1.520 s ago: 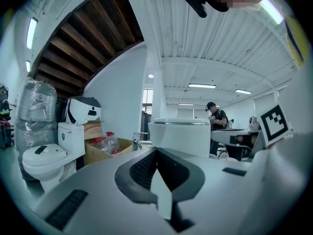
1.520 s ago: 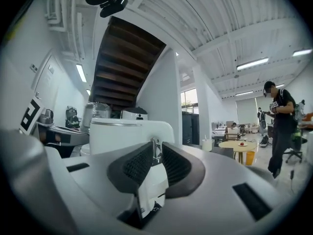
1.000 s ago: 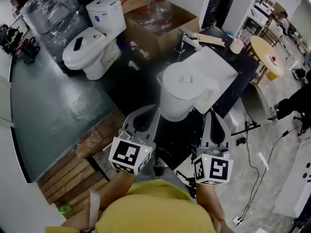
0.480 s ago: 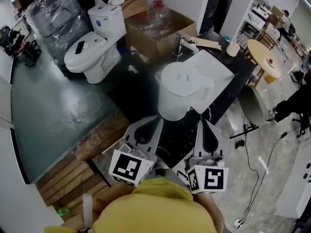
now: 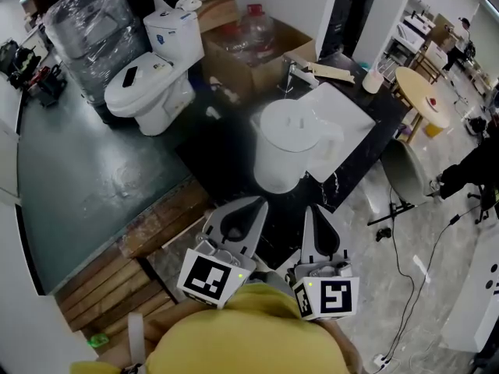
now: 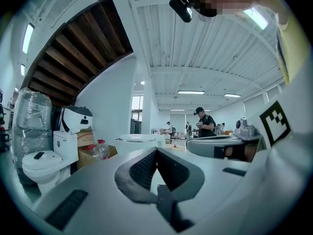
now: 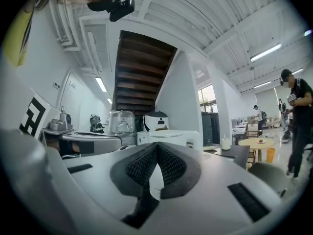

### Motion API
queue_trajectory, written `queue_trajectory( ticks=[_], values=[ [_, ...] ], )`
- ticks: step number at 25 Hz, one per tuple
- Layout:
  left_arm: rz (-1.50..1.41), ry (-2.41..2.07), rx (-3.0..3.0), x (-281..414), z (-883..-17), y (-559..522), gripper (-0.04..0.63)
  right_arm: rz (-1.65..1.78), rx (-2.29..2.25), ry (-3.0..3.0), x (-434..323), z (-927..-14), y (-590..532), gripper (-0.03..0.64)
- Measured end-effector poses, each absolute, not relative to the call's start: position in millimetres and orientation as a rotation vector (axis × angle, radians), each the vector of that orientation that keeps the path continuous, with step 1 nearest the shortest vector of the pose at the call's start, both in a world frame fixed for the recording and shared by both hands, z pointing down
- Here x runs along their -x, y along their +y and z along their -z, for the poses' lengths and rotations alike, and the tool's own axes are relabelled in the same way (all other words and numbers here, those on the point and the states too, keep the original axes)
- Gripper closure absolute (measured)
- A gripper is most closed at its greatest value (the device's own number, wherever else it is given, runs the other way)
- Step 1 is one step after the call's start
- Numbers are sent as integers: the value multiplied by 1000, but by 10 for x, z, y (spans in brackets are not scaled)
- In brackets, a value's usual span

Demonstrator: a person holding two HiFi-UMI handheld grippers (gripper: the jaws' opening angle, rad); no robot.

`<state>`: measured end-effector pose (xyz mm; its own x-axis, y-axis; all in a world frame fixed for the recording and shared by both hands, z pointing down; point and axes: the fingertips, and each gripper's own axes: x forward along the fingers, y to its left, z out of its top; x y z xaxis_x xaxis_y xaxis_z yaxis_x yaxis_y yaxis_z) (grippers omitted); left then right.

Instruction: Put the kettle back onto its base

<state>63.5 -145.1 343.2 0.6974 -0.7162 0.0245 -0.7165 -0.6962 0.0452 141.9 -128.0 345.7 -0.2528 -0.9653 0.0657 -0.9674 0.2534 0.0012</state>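
- Right now we hold both tools level and side by side, close to our body.
- Our left gripper (image 5: 251,206) has its jaws pressed together, with nothing between them.
- Our right gripper (image 5: 310,210) is likewise closed and empty.
- The white kettle (image 5: 290,148) stands upright on the dark counter (image 5: 343,181), ahead of both tips and apart from them.
- Whether its base sits beneath it we cannot tell.
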Motion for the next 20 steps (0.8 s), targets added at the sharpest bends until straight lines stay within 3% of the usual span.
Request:
queue_trajectory(
  ticks=[20],
  values=[
    [-47,-1121,-2839,-738,-3505,-1421,586,-31,-1855,-2453,-1411,-3434,-1314,601]
  ],
)
